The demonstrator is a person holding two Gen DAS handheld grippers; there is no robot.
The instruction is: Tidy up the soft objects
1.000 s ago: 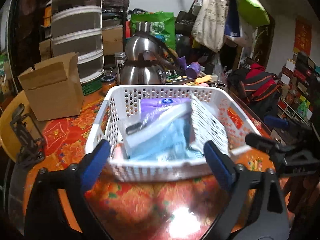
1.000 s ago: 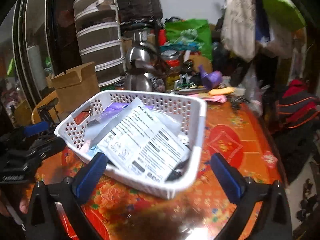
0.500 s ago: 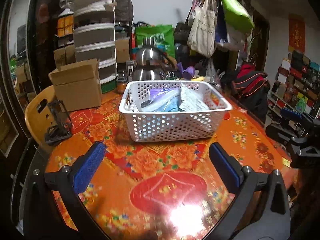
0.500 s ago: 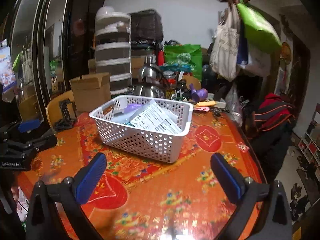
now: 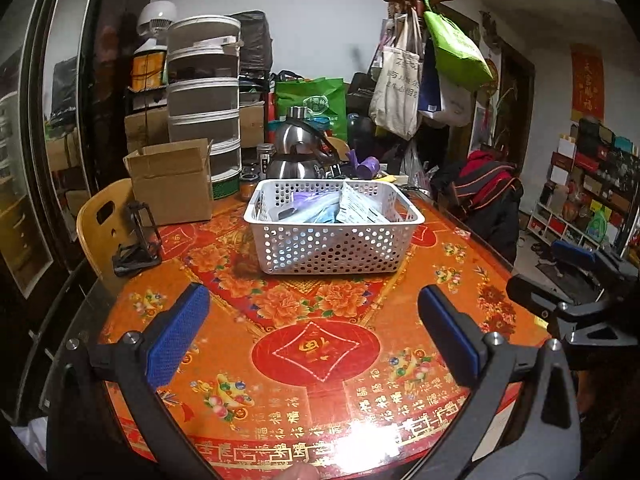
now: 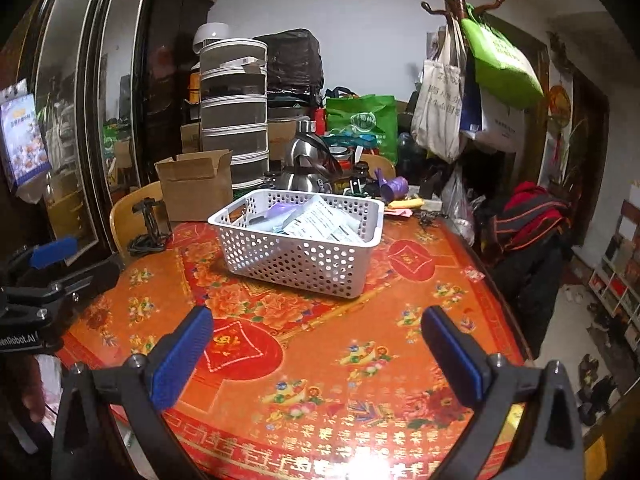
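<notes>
A white perforated basket (image 5: 334,240) stands on the red and orange table (image 5: 316,352); it also shows in the right wrist view (image 6: 296,252). Soft packets lie inside it: a purple one (image 5: 310,200), a light blue one (image 5: 320,213) and a white printed one (image 5: 360,209), the white one also in the right wrist view (image 6: 324,222). My left gripper (image 5: 312,330) is open and empty, well back from the basket near the table's front edge. My right gripper (image 6: 314,354) is open and empty, also well back. Each gripper shows at the edge of the other's view.
A cardboard box (image 5: 172,180), a steel kettle (image 5: 298,152), stacked round containers (image 5: 204,96) and clutter stand behind the basket. A small black stand (image 5: 136,240) sits at the table's left edge by a yellow chair (image 5: 100,224). Bags hang from a coat rack (image 5: 416,60).
Both grippers have pulled far back from the basket and risen, so it now looks small and distant. Both stay open and empty. The basket has not moved.
</notes>
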